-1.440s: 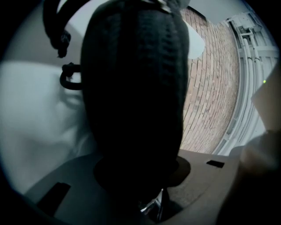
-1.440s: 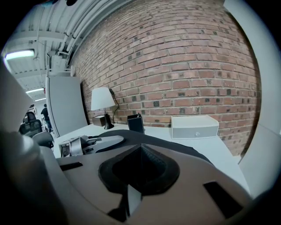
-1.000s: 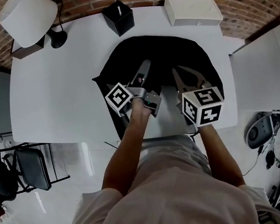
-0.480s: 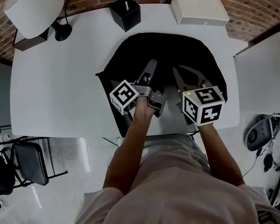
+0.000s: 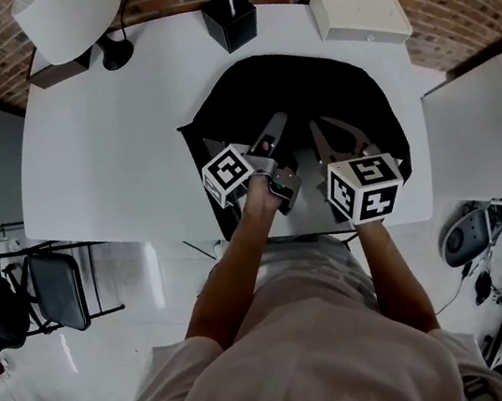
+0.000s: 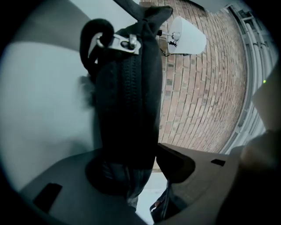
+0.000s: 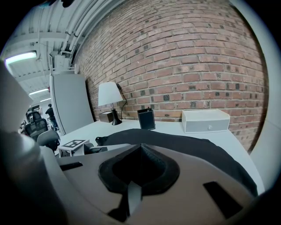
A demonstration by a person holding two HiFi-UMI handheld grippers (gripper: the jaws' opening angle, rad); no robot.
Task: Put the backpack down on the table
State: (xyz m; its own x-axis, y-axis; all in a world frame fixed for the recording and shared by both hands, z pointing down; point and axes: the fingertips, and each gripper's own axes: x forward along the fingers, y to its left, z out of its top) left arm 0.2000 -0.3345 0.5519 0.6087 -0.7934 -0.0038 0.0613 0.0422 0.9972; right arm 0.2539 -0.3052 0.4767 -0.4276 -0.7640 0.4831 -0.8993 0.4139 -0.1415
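The black backpack (image 5: pixel 309 91) lies flat on the white table (image 5: pixel 100 143), its near edge at the table's front. My left gripper (image 5: pixel 279 124) reaches level over its left part. In the left gripper view a zippered black edge of the backpack (image 6: pixel 127 88) with a metal ring stands between the jaws. It rests against the left pad, and a gap shows at the right pad (image 6: pixel 175 163). These jaws have just been opening. My right gripper (image 5: pixel 317 128) hovers tilted down over the near right part. Its pads (image 7: pixel 138 169) meet, and a thin grey strip of unclear origin shows below them.
At the back of the table by the brick wall stand a white lamp (image 5: pixel 71 20), a black box (image 5: pixel 230 19) and a white box (image 5: pixel 358 13). A white cabinet (image 5: pixel 484 120) adjoins the table's right side. A black chair (image 5: pixel 35 295) stands on the floor to the left.
Both grippers have drawn slightly toward me over the backpack. The backpack itself lies as before.
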